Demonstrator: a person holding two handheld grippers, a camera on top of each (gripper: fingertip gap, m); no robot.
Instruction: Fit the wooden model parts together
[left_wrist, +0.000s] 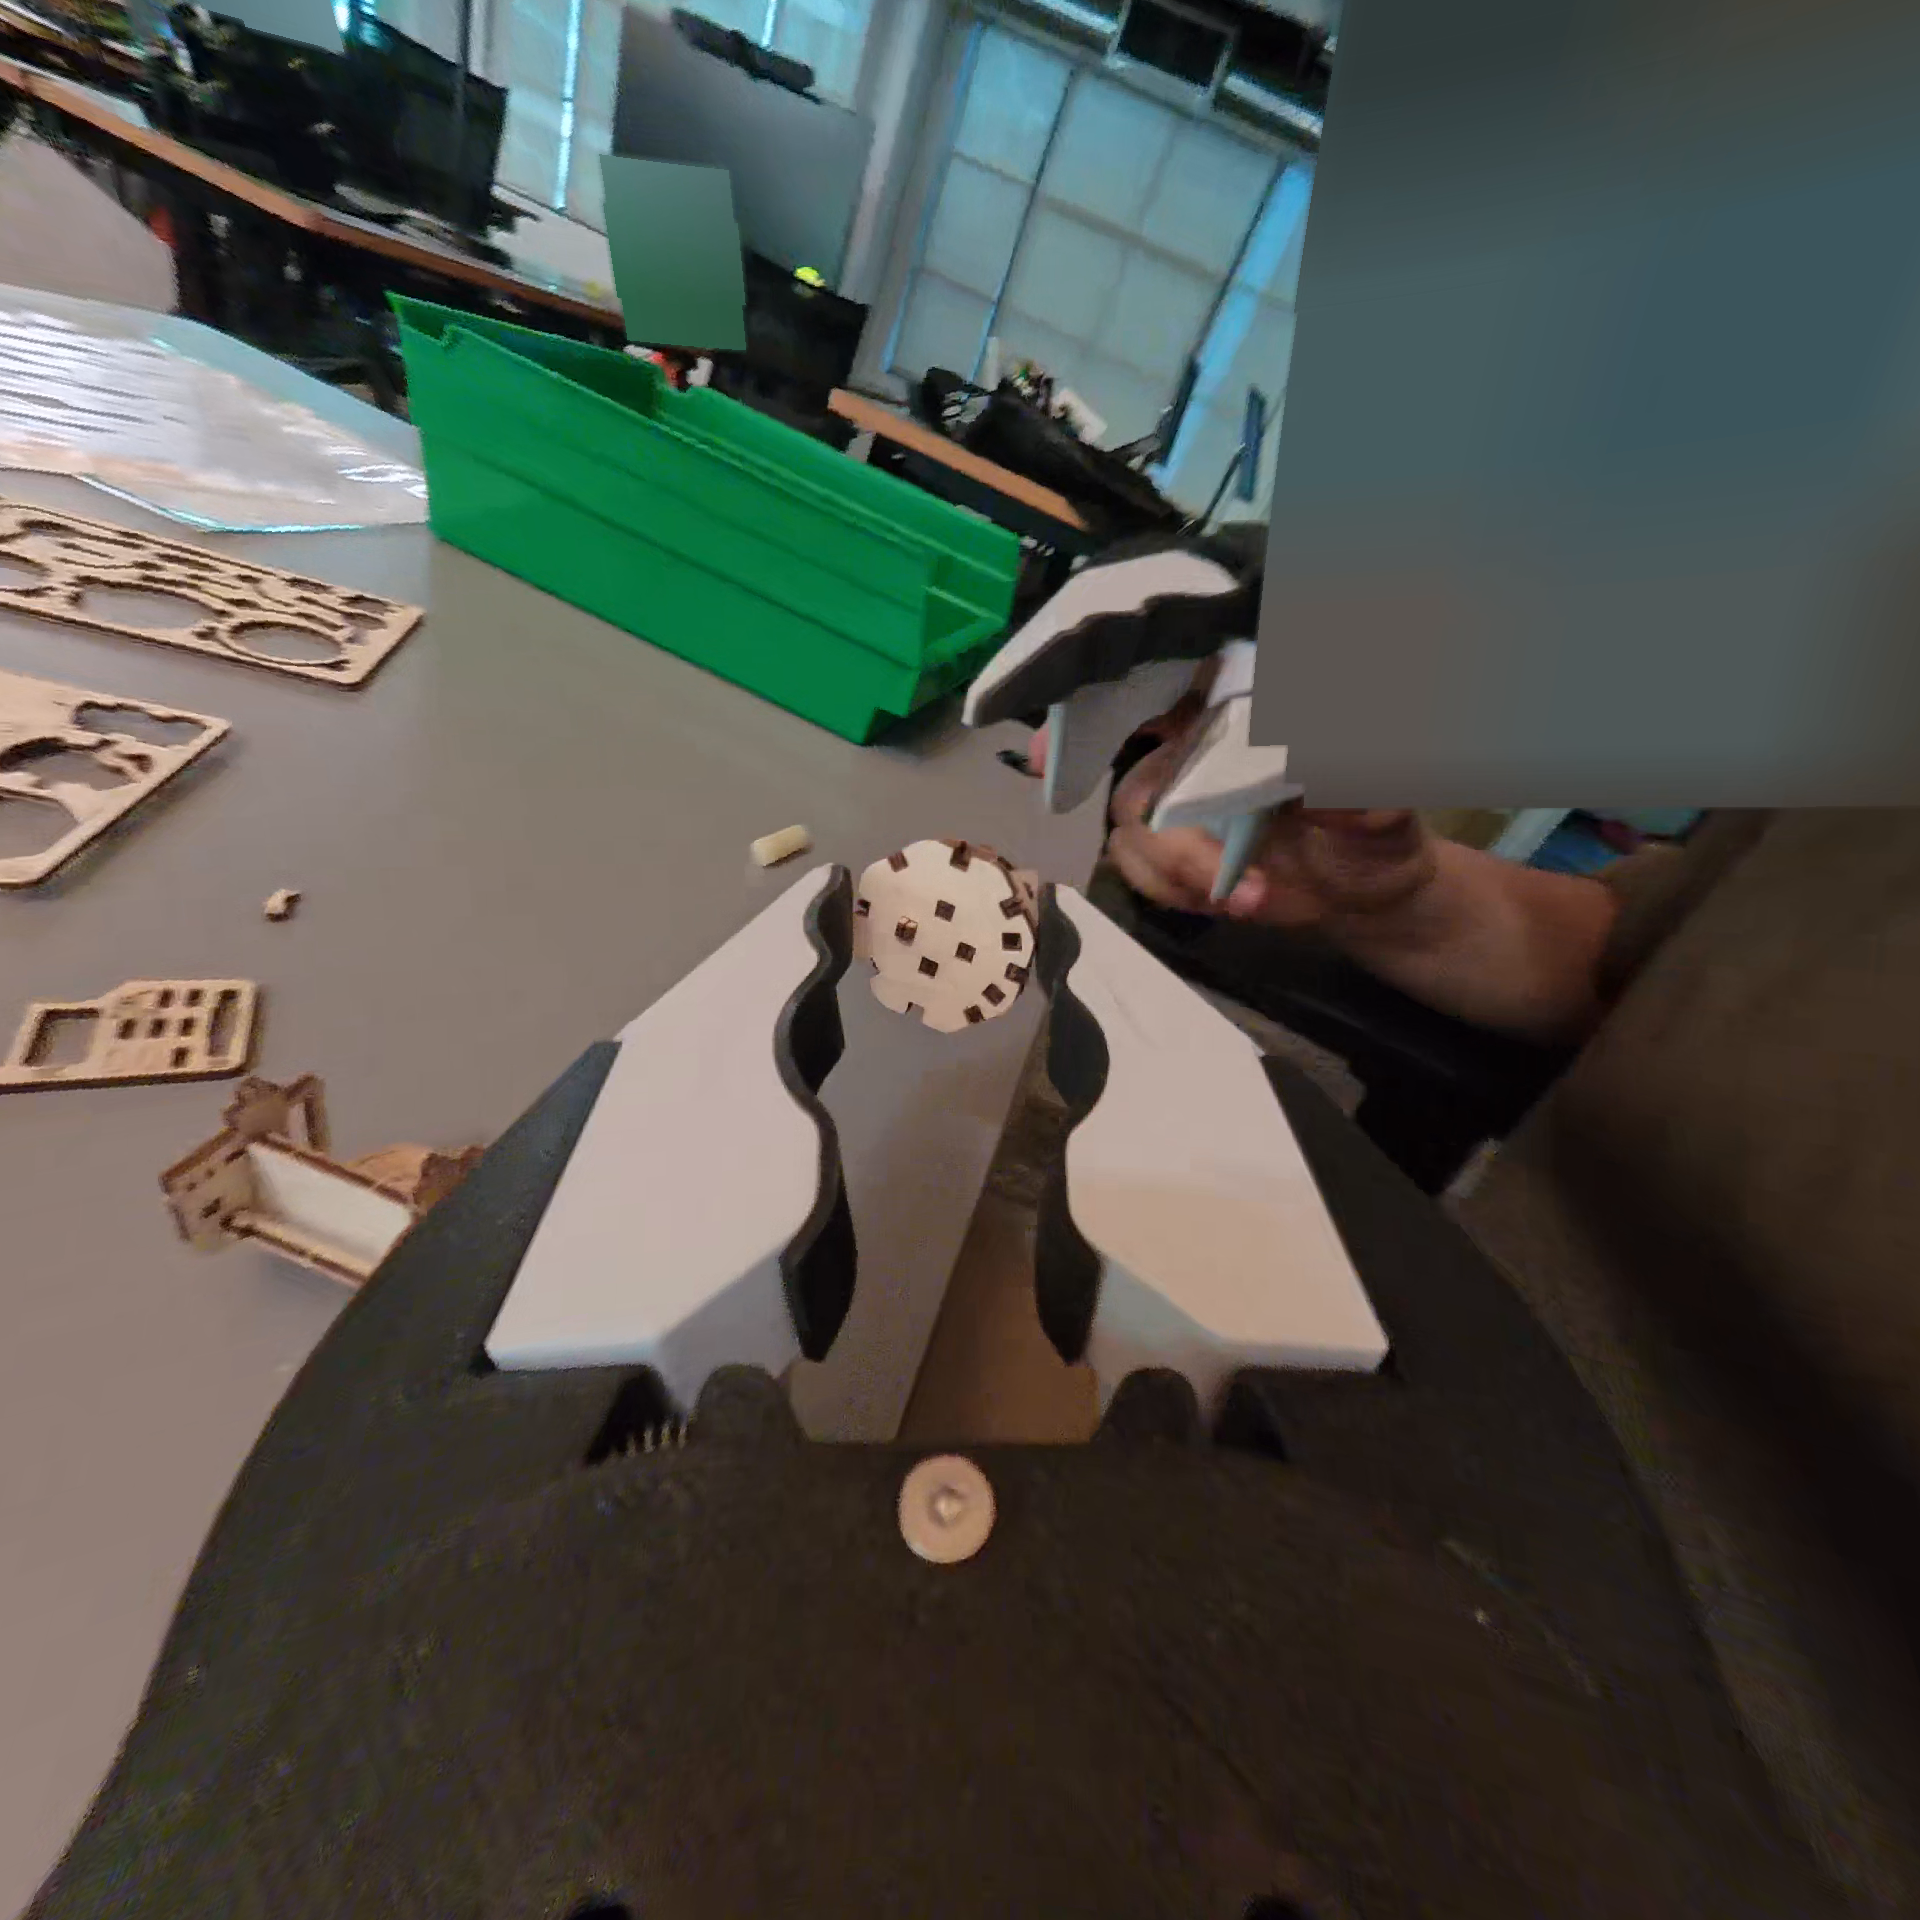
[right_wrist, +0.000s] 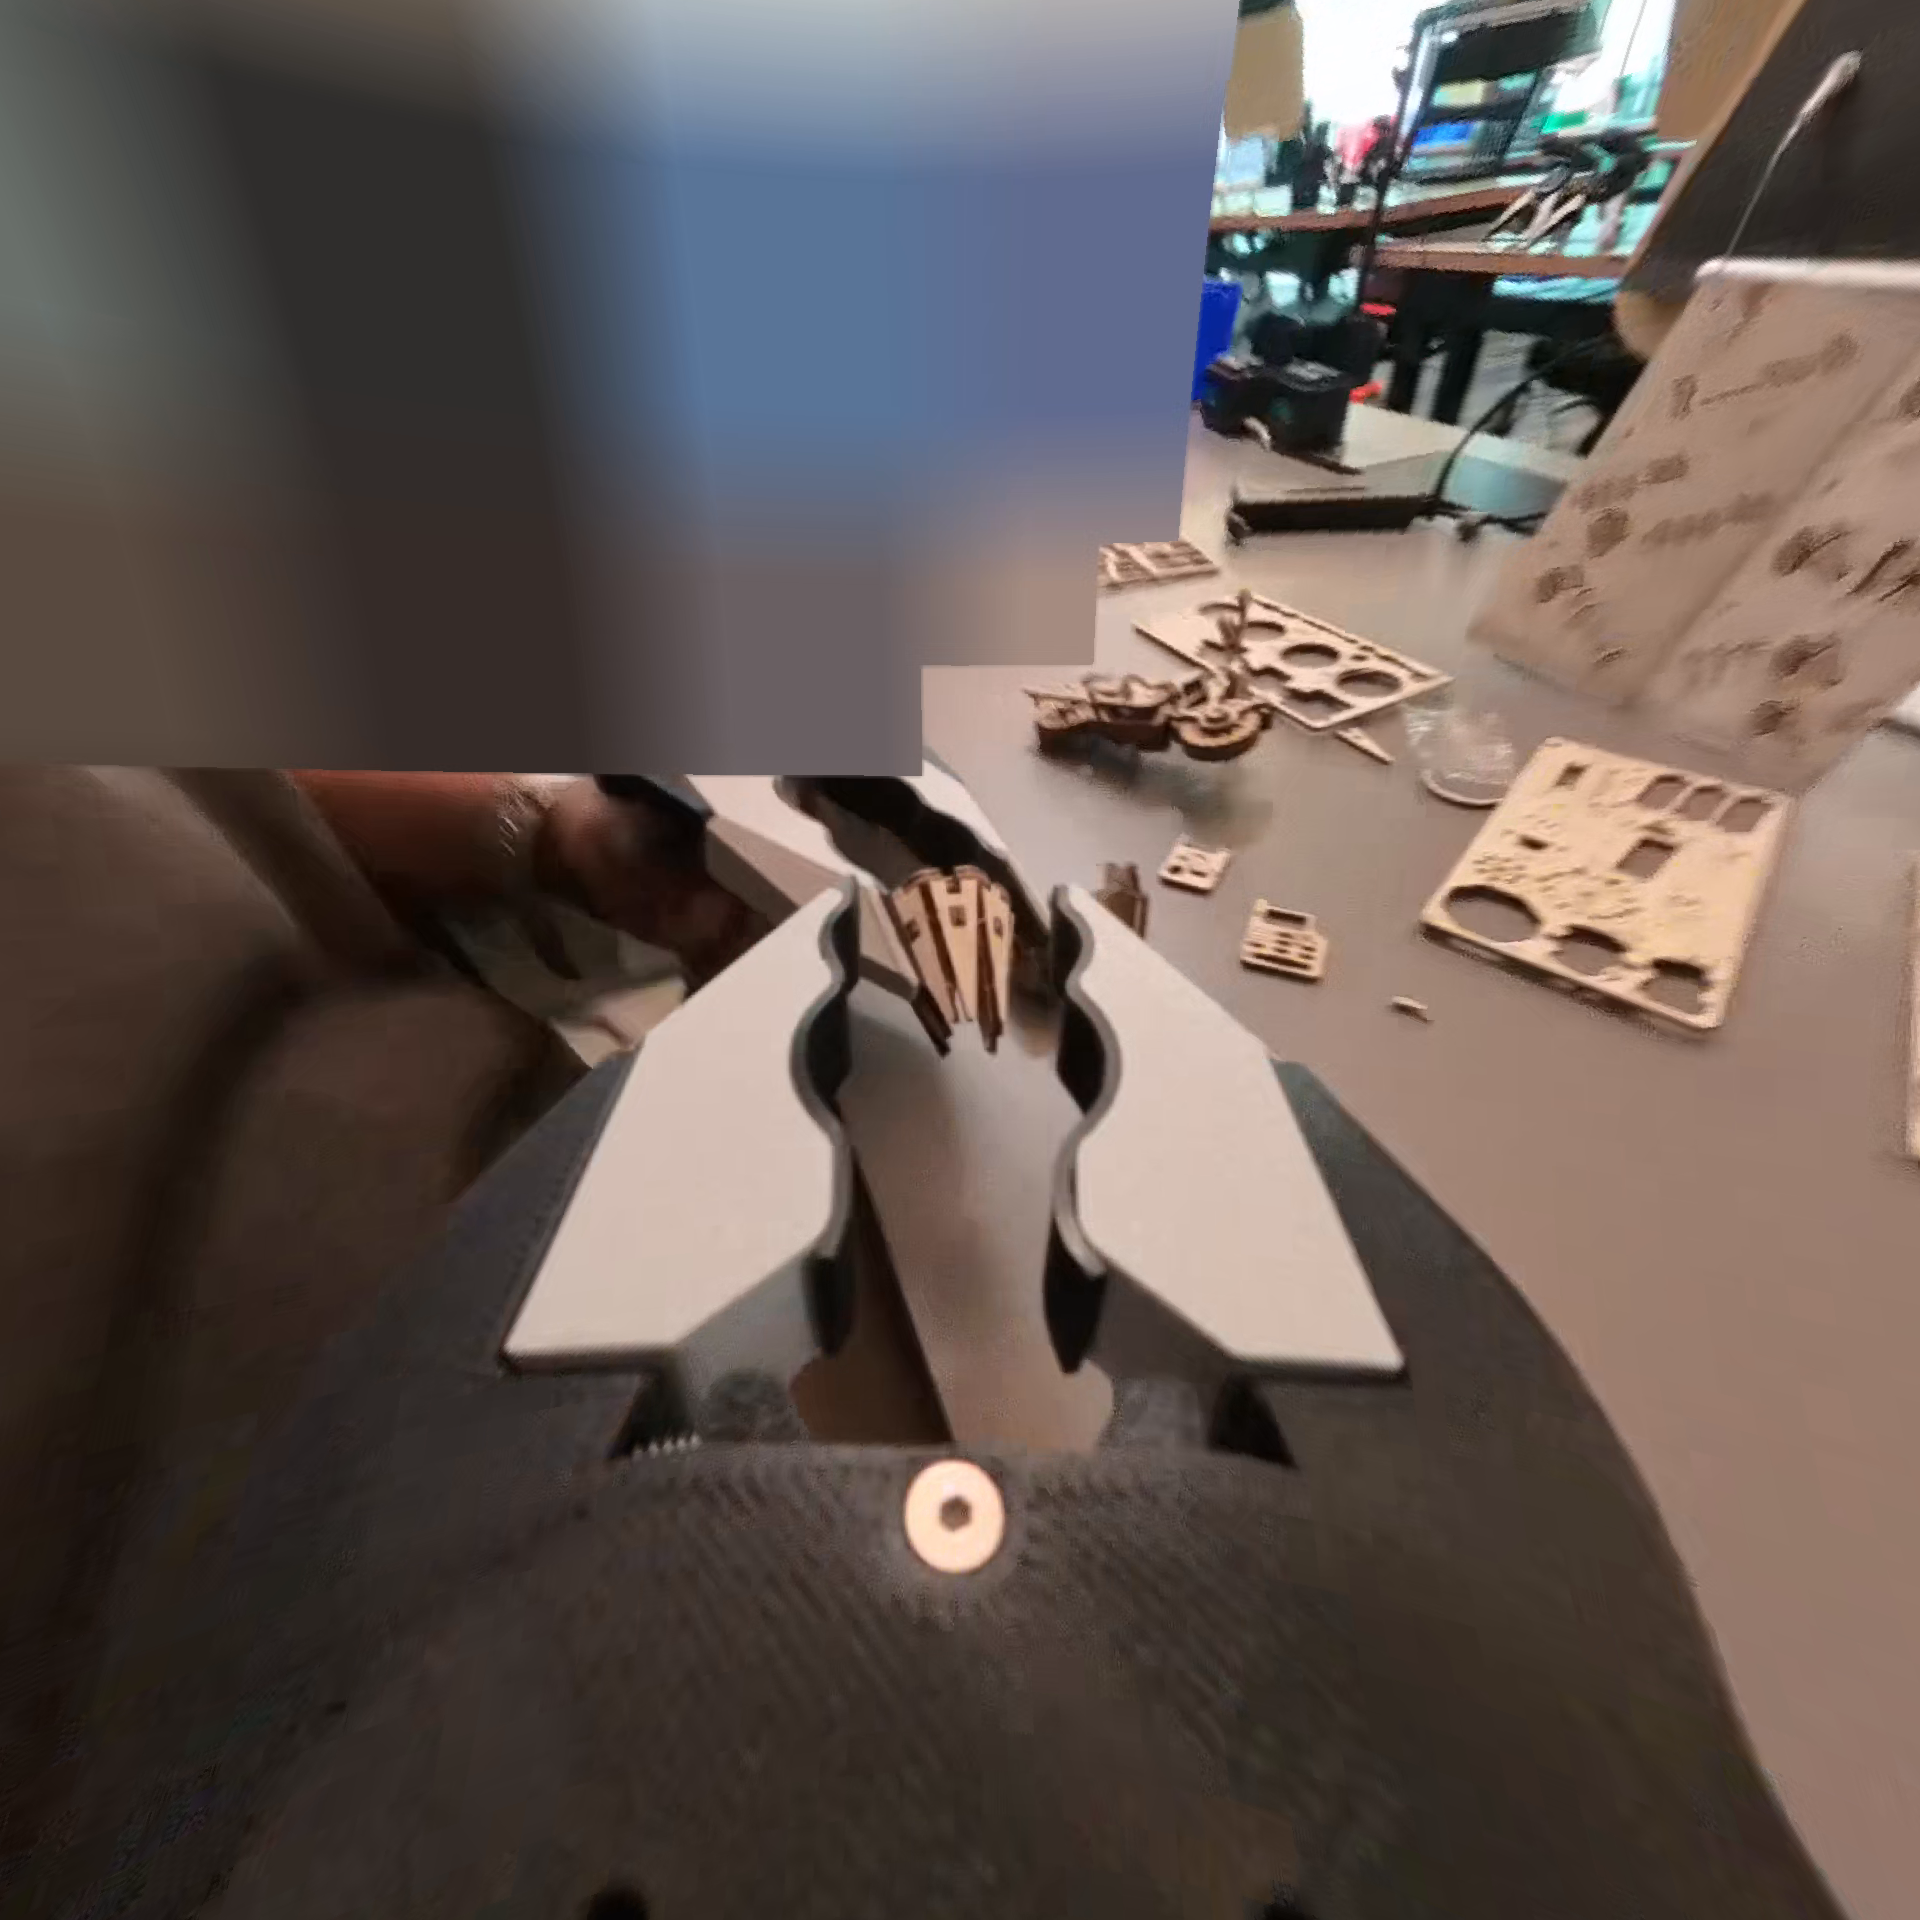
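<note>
Wooden wheel (left_wrist: 945, 935) (slotted) between left hand-held gripper (left_wrist: 943, 914)

A round wooden wheel (left_wrist: 948, 935), pale-faced and pierced with small square slots (dark scorched edges, notched rim), sits pinched between the left gripper's (left_wrist: 943, 925) fingertips, face tilted toward the camera, off the table. Seen edge-on in the right wrist view, it shows several thin layers (right_wrist: 956, 940) fanned apart. A boxy wooden assembly (left_wrist: 301, 1195) lies on its side nearby.
</note>
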